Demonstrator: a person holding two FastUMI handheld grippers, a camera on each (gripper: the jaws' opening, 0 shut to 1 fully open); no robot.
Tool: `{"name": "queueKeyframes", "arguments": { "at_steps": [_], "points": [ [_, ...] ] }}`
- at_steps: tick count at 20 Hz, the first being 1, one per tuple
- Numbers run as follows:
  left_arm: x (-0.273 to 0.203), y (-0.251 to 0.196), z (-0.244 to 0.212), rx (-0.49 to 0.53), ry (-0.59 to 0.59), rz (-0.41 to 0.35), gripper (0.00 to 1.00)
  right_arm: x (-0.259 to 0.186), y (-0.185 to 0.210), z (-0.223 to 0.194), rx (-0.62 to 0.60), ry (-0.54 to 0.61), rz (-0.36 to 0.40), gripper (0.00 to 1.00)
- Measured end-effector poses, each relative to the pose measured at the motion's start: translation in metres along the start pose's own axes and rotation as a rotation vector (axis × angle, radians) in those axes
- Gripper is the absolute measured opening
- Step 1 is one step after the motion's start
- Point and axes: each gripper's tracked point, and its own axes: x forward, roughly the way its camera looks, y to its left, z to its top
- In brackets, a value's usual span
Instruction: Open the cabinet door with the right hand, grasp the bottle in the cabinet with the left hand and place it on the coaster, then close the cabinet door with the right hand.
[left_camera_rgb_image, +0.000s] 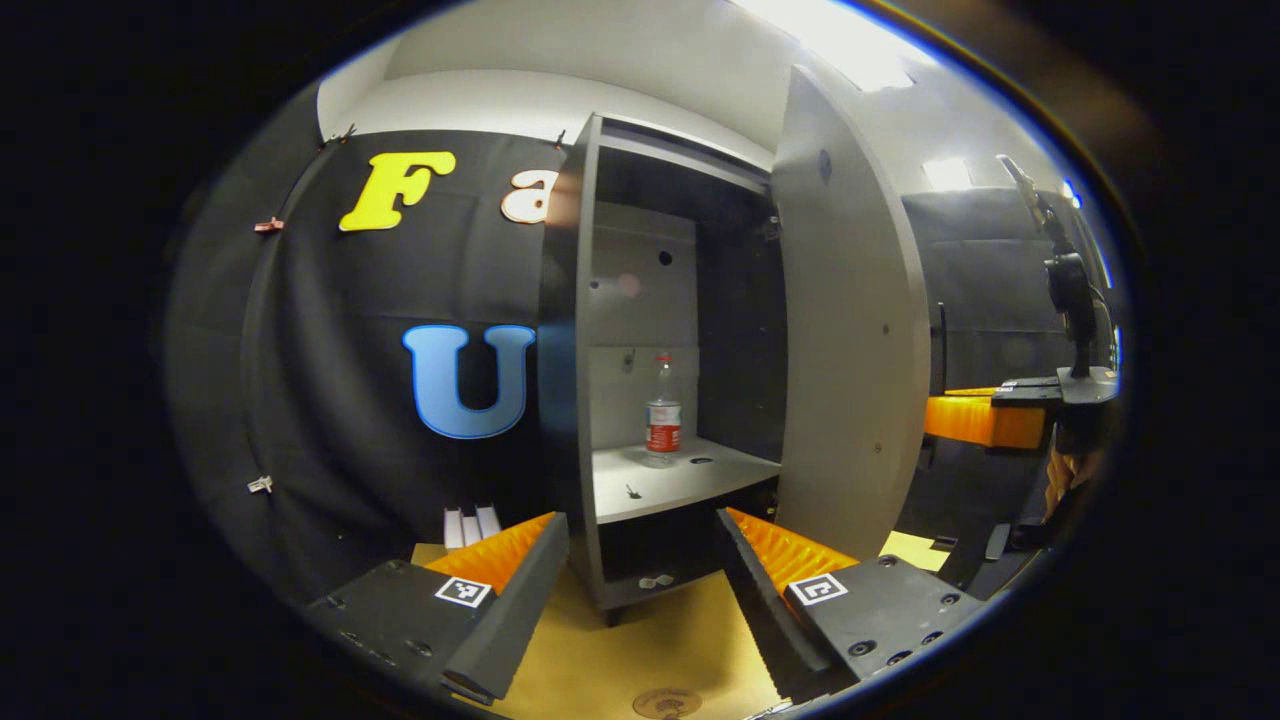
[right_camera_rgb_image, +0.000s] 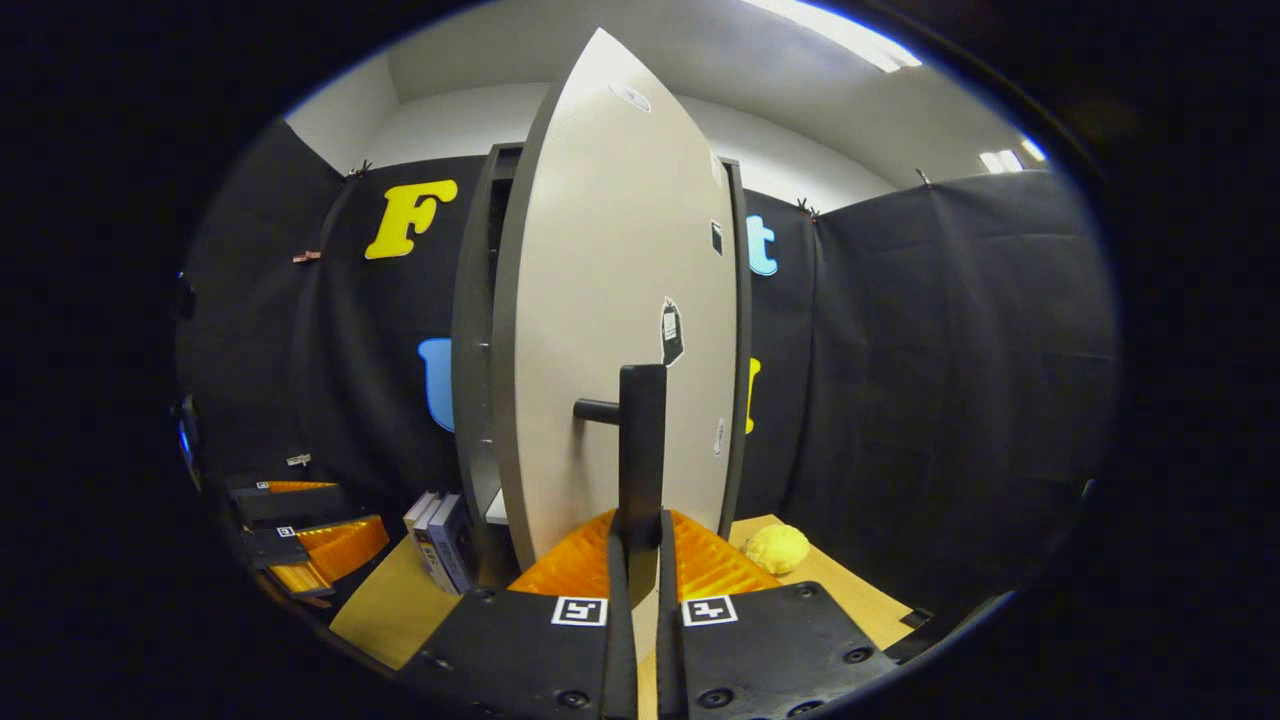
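The bottle (left_camera_rgb_image: 662, 410) stands upright on the pale shelf (left_camera_rgb_image: 670, 482) inside the cabinet (left_camera_rgb_image: 585, 330), toward the back of that compartment, clear-bodied with a red label around its lower half. Nothing touches it. A small dark hole sits in the shelf just beside its base.

The cabinet door (left_camera_rgb_image: 850, 330) stands swung out on the right side of the opening in the left gripper view, its inner face toward the camera. In the right gripper view the same door is seen from outside, nearly edge-on, with a dark vertical handle (right_camera_rgb_image: 640, 450) standing off its face.

The right tongs (right_camera_rgb_image: 640, 560) are closed on that handle: the bar runs down between the two fingers and both press against it. The left tongs (left_camera_rgb_image: 640, 560) hang open in front of the cabinet's lower part, their fingers spread wide with nothing between them, well short of the bottle.

The coaster (left_camera_rgb_image: 666, 703), a round brownish disc, lies on the table (left_camera_rgb_image: 640, 650) at the bottom edge of the left gripper view, near the left tongs and in front of the cabinet.

A few books (right_camera_rgb_image: 440, 540) stand on the table against the cabinet's left side, and a yellow lumpy object (right_camera_rgb_image: 777, 548) lies on the table to the door's right.
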Motion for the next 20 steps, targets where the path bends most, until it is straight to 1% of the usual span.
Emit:
{"name": "queueKeyframes", "arguments": {
  "at_steps": [2, 4, 6, 10, 13, 16, 20],
  "points": [
    [0.007, -0.017, 0.000, 0.015, 0.000, -0.026, 0.92, -0.004, -0.018, 0.000, 0.006, 0.000, -0.024, 0.12],
    [0.015, -0.035, 0.000, 0.022, -0.003, -0.047, 0.92, -0.007, -0.033, -0.007, 0.003, 0.031, -0.021, 0.11],
    [0.027, -0.056, 0.003, 0.021, -0.008, -0.048, 0.92, -0.009, -0.043, -0.014, 0.004, 0.067, 0.004, 0.11],
    [0.051, -0.096, 0.014, 0.029, -0.036, -0.045, 0.92, -0.007, -0.057, -0.010, 0.022, 0.066, 0.078, 0.11],
    [0.071, -0.123, 0.013, 0.001, -0.028, -0.040, 0.93, -0.004, -0.074, -0.005, -0.024, 0.048, 0.113, 0.11],
    [0.090, -0.141, 0.012, -0.018, -0.017, -0.013, 0.92, 0.000, -0.096, -0.004, -0.072, 0.033, 0.130, 0.11],
    [0.119, -0.149, 0.011, -0.027, -0.014, 0.046, 0.92, 0.002, -0.122, -0.003, -0.029, 0.038, 0.196, 0.10]
  ]
}}
